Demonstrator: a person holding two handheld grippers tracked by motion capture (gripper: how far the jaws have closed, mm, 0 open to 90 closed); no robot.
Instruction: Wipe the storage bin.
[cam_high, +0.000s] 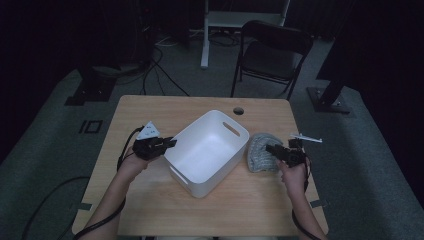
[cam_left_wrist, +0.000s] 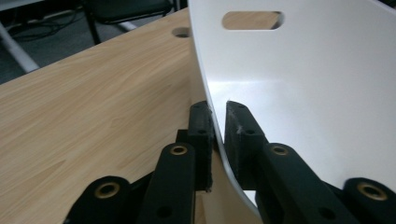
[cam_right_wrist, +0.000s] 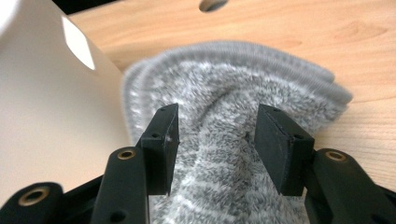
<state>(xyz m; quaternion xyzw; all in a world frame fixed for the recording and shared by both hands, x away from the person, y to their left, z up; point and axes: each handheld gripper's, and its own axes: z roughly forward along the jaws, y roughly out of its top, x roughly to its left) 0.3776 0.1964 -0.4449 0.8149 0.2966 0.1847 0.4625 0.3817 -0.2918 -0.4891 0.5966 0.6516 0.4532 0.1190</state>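
A white plastic bin with slot handles sits at an angle in the middle of the wooden table. My left gripper is at the bin's left corner, shut on its thin wall. In the left gripper view, the wall runs between the two pads of that gripper, one pad inside and one outside. A grey fuzzy knitted cloth lies bunched against the bin's right side. My right gripper hovers at it, open. Its jaws straddle a raised fold of the cloth without pressing it.
The table has a round cable hole near its far edge. Beyond the table stand a dark folding chair and a white desk leg, with cables on the grey floor. Bare tabletop lies in front of the bin.
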